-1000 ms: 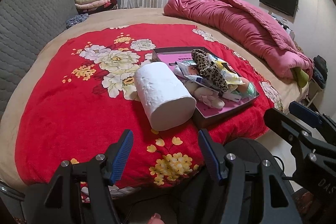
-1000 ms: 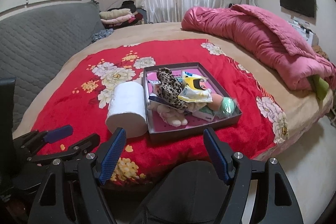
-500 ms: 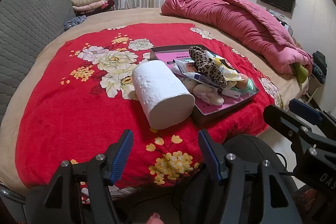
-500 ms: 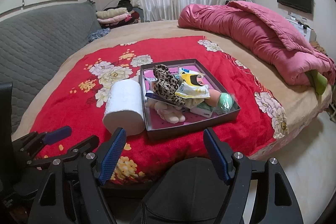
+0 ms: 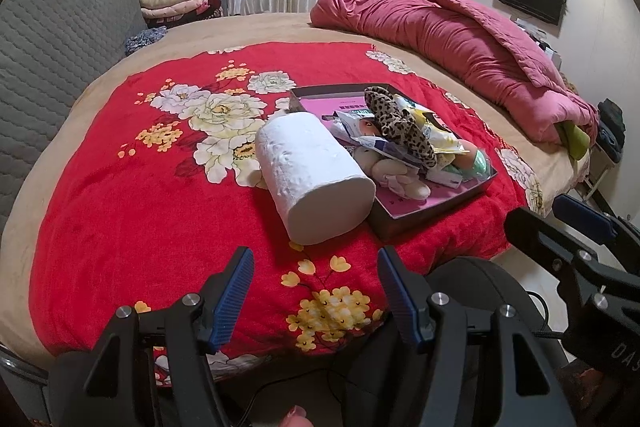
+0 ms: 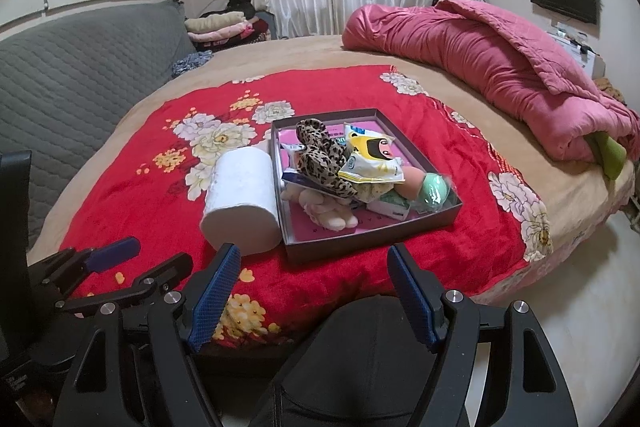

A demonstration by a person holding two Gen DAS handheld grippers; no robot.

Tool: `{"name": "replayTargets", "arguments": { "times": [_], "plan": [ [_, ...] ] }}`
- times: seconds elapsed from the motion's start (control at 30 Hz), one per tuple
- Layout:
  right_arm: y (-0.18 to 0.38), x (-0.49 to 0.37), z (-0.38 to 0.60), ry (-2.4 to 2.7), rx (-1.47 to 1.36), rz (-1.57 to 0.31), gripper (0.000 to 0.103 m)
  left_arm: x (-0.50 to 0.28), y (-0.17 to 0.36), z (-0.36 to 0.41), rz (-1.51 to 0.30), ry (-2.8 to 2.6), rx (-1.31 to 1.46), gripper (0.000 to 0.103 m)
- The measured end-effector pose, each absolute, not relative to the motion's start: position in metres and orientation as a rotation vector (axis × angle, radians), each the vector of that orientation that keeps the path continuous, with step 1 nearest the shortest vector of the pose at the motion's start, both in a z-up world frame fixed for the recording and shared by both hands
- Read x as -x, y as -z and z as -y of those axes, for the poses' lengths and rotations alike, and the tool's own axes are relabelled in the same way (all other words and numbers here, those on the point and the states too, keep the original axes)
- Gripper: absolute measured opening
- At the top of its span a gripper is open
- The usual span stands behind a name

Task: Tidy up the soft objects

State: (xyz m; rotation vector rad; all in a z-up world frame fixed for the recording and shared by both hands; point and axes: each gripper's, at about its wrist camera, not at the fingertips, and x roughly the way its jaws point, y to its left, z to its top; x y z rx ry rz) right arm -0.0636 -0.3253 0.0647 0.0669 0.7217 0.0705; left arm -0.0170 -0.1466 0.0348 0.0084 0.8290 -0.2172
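- The shallow dark box [image 6: 362, 241] sits on the red flowered blanket [image 5: 132, 211], toward the near edge of the bed; its near wall stands a little back from where the blanket drops over that edge.
- Piled inside the box are a leopard-print soft piece [image 6: 322, 157] on top, a yellow-and-white packet [image 6: 370, 159] leaning toward the box's right side, a cream plush toy [image 6: 328, 213] at the near left, and a pink and a green rounded sponge [image 6: 434, 189] in the near right corner.
- The bare pink floor of the box shows only along its near wall and at the far corner.
- A white paper roll [image 5: 316, 179] lies on its side just beside the box's left wall, seemingly touching it, its flat end facing the near edge of the bed.
- Left of the box and the roll the blanket is bare out to its edge; beyond the box's far wall bare blanket gives way to tan sheet.
- A rumpled pink quilt [image 6: 480, 67] lies well apart from the box, along the bed's far right edge.
- The left gripper [image 5: 316, 291] hovers short of the roll, over the blanket's near edge, jaws wide apart and empty.
- The right gripper [image 6: 314, 291] hovers short of the box's near wall, jaws wide apart, holding nothing.
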Motion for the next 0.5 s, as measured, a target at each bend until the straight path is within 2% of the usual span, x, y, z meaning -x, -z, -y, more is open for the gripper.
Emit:
{"name": "replayTargets", "arguments": {
  "times": [0.5],
  "plan": [
    [-0.0648,0.0648,0.3230,-0.070,-0.060,-0.727,0.077,0.0170,-0.0340,0.1462,-0.833,0.195,-0.020,0.063]
  ]
}}
